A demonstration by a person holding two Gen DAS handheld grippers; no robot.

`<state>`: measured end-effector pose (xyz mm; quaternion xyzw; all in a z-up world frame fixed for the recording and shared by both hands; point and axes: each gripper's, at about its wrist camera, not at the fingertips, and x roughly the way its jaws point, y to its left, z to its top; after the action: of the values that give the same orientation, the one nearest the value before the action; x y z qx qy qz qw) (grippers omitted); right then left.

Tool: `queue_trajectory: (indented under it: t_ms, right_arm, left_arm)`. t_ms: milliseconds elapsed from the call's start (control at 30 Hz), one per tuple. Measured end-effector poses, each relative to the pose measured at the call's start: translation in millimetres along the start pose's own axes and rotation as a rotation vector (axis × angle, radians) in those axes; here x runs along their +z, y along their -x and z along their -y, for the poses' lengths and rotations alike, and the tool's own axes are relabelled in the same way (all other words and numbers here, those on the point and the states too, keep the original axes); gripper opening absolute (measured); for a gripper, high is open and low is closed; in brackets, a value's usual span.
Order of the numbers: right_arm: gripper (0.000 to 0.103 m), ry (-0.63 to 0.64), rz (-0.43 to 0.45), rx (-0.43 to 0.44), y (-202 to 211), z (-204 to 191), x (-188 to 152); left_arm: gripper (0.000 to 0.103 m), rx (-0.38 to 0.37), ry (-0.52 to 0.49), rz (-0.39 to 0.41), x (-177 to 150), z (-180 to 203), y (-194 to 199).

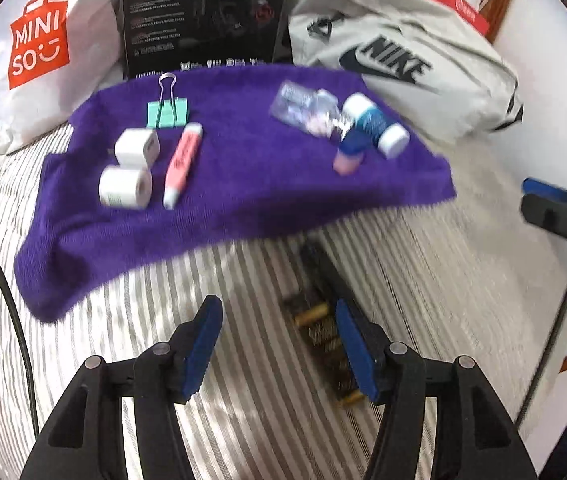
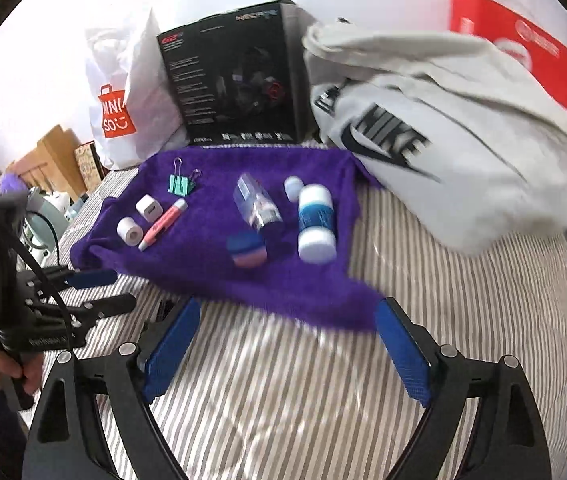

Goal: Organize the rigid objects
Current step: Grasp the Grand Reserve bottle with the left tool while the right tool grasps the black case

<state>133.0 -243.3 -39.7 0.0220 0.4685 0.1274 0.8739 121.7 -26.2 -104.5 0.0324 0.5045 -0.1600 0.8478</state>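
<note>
Small rigid items lie in two clusters on the purple knitted cloth (image 2: 211,264), seemingly sorted by kind. The left gripper (image 1: 277,344) and right gripper (image 2: 283,344) hover over the striped bed (image 2: 463,300), fingers apart and empty, probably between picks.

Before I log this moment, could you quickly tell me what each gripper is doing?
Left gripper: open, holding nothing.
Right gripper: open wide, holding nothing.
</note>
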Motion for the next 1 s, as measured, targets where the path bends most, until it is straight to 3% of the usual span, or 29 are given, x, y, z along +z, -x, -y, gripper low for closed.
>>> queue_trajectory:
  t_ms: [200,467,767,900,1000]
  right_arm:
    - [0.089,-0.016,-0.021,-0.009,10.5,-3.2,-28.6]
    - [0.089,-0.026,-0.054,0.017,12.4,-14.6,-49.6]
    - [0.089,-0.013,-0.069,-0.003,13.0,-17.2,-59.6]
    - [0.089,-0.015,-0.079,0.002,7.9,-19.0,-59.2]
    - [0.089,-0.006,-0.083,0.007,4.9,-23.6,-60.3]
  left_arm:
    - [0.064,0.001,0.023,-0.01,-13.1,1.8,-4.2]
    - [0.068,0.141,-0.062,-0.003,-11.8,27.3,-13.5]
    - [0.071,0.155,-0.027,0.019,-23.8,4.4,-4.9]
    - [0.062,0.142,-0.055,0.032,-25.5,11.7,-5.2]
    - [0.044,0.113,-0.097,0.034,-26.5,19.0,-3.5]
